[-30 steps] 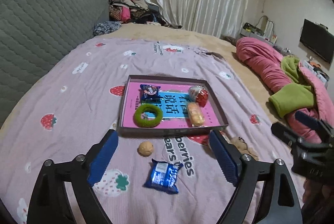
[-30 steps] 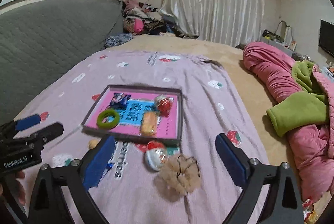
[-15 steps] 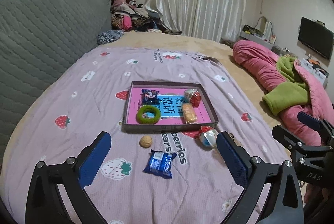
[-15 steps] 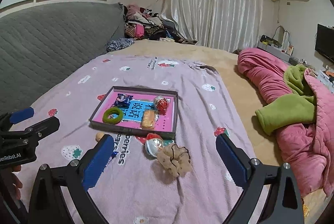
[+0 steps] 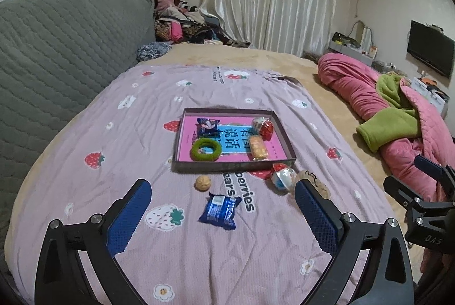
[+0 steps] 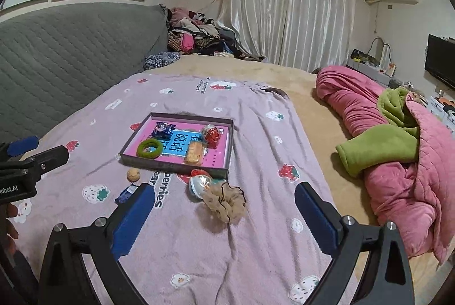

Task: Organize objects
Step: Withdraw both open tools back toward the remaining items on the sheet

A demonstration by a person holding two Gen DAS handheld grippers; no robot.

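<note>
Walnut [image 5: 203, 183], blue packet [image 5: 219, 210], scrunchie [image 6: 226, 199] outside tray [image 5: 231, 166]

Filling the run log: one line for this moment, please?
left gripper: open, empty | right gripper: open, empty | tray: four items | blanket: four loose

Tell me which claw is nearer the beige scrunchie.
Right. The right claw frames the beige scrunchie between its open fingers; the left claw sits further left, over the blue packet.
</note>
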